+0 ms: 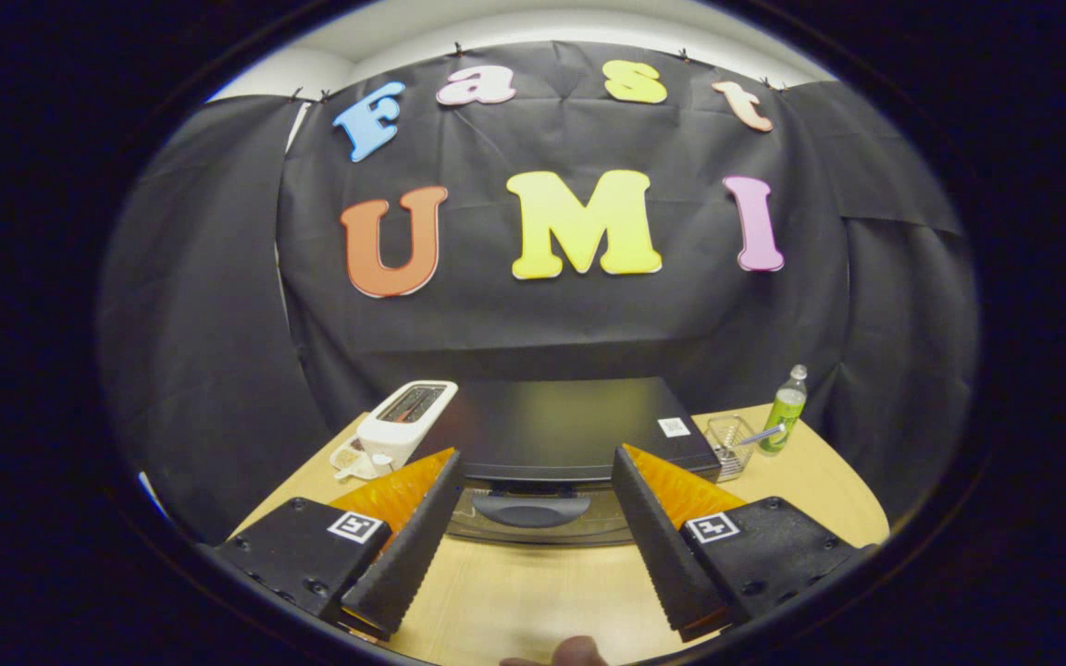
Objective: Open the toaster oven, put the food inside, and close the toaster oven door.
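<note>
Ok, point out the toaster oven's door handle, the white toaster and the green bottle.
door handle (pixel 530 509), gripper view, middle of the grip, between the open fingers
white toaster (pixel 401 425), gripper view, top face by the slot
green bottle (pixel 784 414), gripper view, labelled body

A white slot toaster (pixel 401 427) stands on the light wooden tabletop (pixel 533 592) at its far left, against the black cloth wall (pixel 570 314). At the far right corner sits a small clear holder (pixel 727 442) (a pen or straw leans in it), and just beside it a green bottle (pixel 785 411) stands upright with a pale cap.
</note>
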`<move>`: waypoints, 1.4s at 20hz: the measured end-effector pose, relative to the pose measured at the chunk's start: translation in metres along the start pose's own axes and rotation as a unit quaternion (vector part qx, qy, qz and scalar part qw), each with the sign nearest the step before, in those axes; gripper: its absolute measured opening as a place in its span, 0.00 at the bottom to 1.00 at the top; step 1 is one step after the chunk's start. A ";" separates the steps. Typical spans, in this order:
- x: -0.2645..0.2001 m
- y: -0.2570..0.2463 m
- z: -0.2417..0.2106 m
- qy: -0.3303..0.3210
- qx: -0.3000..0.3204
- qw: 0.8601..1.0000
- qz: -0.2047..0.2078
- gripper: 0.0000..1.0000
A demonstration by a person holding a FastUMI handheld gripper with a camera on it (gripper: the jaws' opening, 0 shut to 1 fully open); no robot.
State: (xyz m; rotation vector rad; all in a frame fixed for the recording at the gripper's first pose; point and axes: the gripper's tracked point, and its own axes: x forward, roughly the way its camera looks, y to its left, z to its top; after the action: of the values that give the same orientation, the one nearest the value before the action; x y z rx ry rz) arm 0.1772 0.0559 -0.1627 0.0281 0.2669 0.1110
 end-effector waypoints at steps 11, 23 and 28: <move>0.084 -0.005 -0.059 0.063 -0.008 0.998 -0.027 1.00; 0.061 -0.003 -0.083 0.074 -0.027 0.997 -0.021 1.00; 0.027 -0.002 -0.117 0.107 -0.045 0.993 -0.024 1.00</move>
State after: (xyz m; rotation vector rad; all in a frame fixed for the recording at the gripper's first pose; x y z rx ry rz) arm 0.1726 0.0584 -0.2828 -0.0798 0.4762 0.0778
